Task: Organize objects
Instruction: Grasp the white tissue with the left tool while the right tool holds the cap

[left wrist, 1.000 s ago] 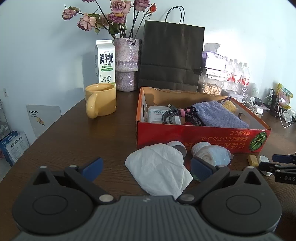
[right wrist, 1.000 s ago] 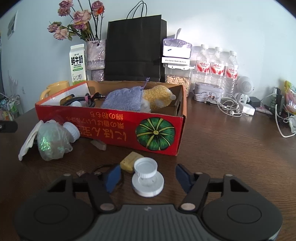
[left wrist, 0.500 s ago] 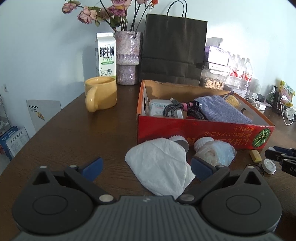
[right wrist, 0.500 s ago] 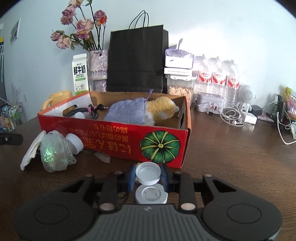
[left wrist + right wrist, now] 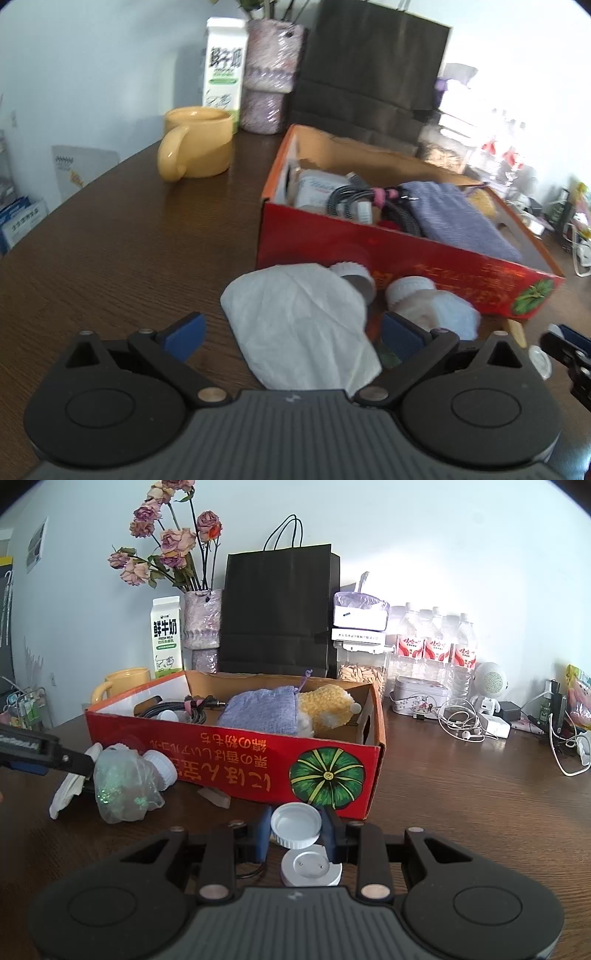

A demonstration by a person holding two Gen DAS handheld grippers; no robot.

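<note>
A lived-in home: wooden table (image 5: 461,794), dried roses (image 5: 166,550), milk carton (image 5: 167,637), earphones (image 5: 460,722).

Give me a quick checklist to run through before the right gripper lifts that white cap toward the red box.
1. Grip on the white cap: right gripper pads press on both sides. Ok.
2. Cap free of the white round base below: cannot tell, they overlap in view.
3. Space in the red box: bare cardboard shows near the front right corner, beside the yellow knit. Ok.
4. Path over the box's front wall: nothing stands between. Ok.
5. Left gripper: open, astride the white cloth, away from the cap. Ok.
</note>
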